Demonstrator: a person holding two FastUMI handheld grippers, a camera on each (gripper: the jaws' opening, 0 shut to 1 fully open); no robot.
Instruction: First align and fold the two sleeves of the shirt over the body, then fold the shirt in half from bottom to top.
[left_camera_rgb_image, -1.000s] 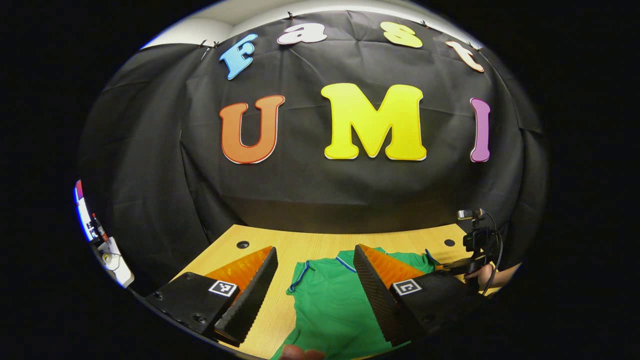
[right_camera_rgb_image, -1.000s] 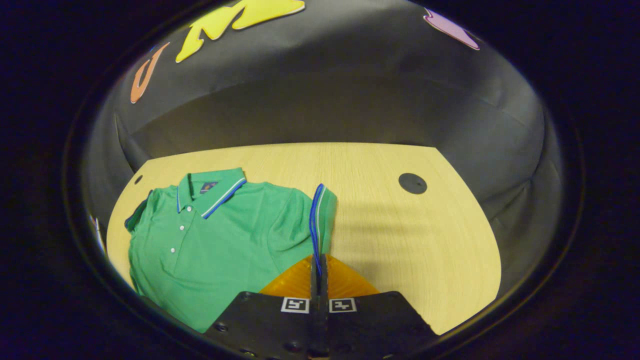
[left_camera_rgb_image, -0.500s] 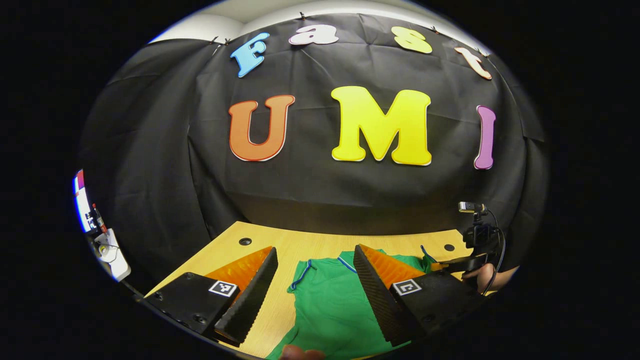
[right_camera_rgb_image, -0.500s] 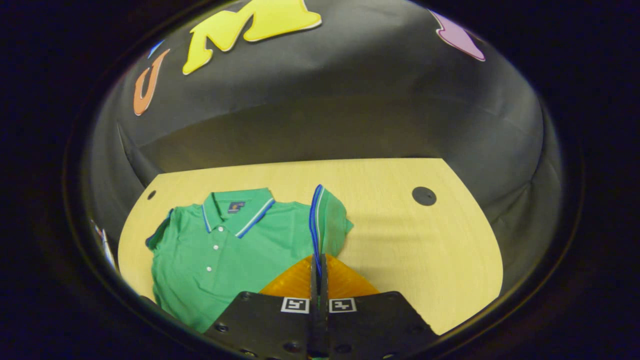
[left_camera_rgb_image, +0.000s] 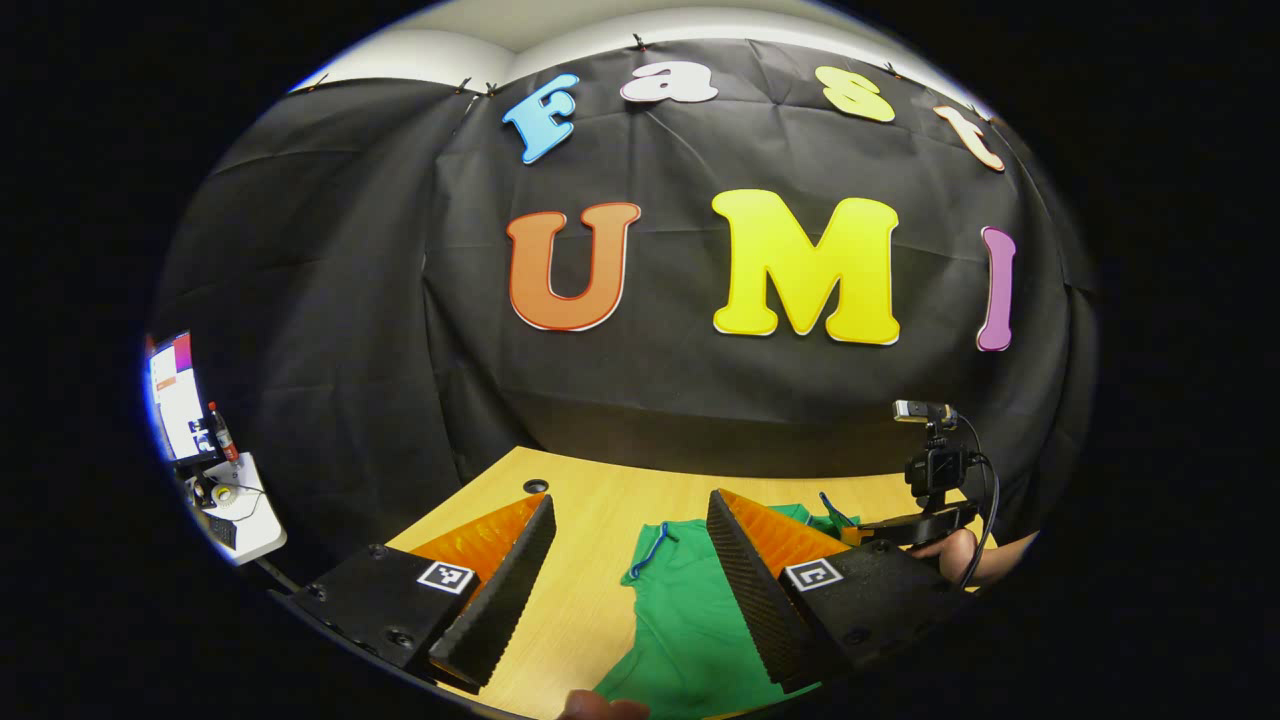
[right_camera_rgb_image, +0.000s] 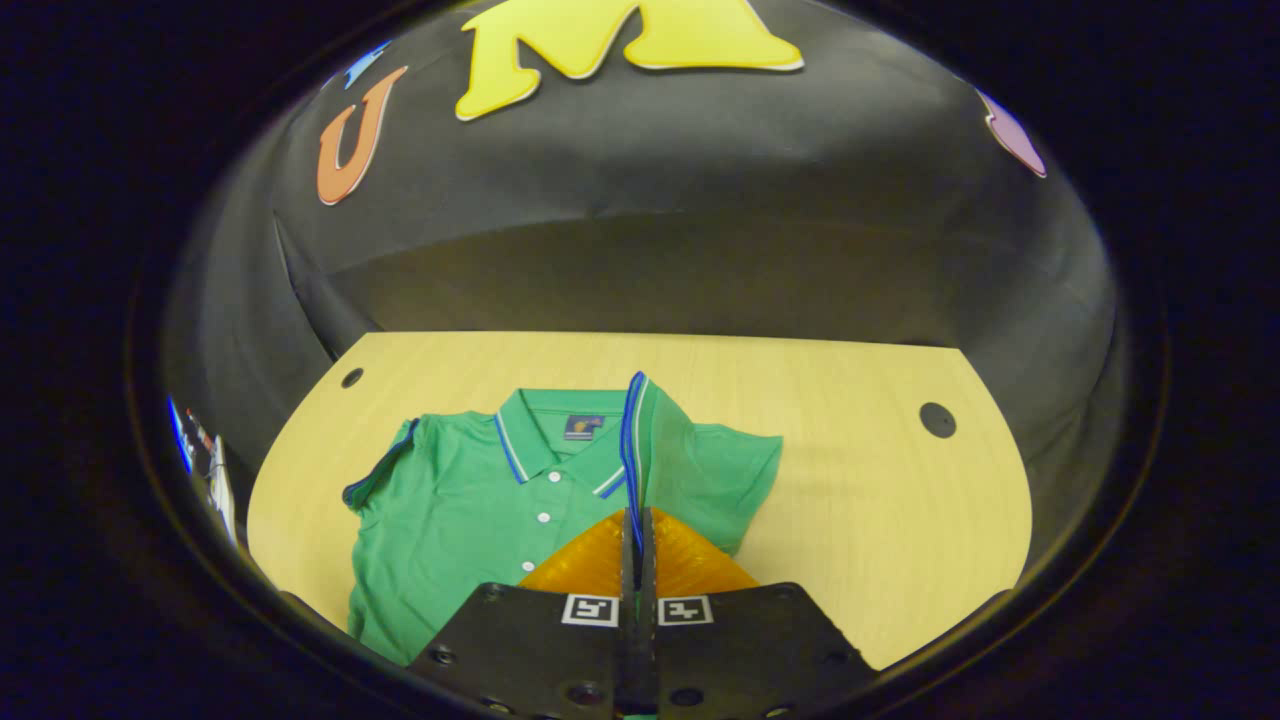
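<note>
left gripper (left_camera_rgb_image: 625, 560): fingers held apart, nothing between them, above the left sleeve (left_camera_rgb_image: 652, 545) | polo shirt (right_camera_rgb_image: 470, 510): laid flat on the table (right_camera_rgb_image: 850, 500), collar far | right gripper (right_camera_rgb_image: 636, 530): clamped on the right sleeve cuff (right_camera_rgb_image: 633, 440), lifted over the chest | advice: cuff should be lowered flat, aligned with the placket.

One green shirt (right_camera_rgb_image: 470, 500) lies on one table (right_camera_rgb_image: 850, 500); it has two sleeves. The table has two round holes. Two tools work here.
</note>
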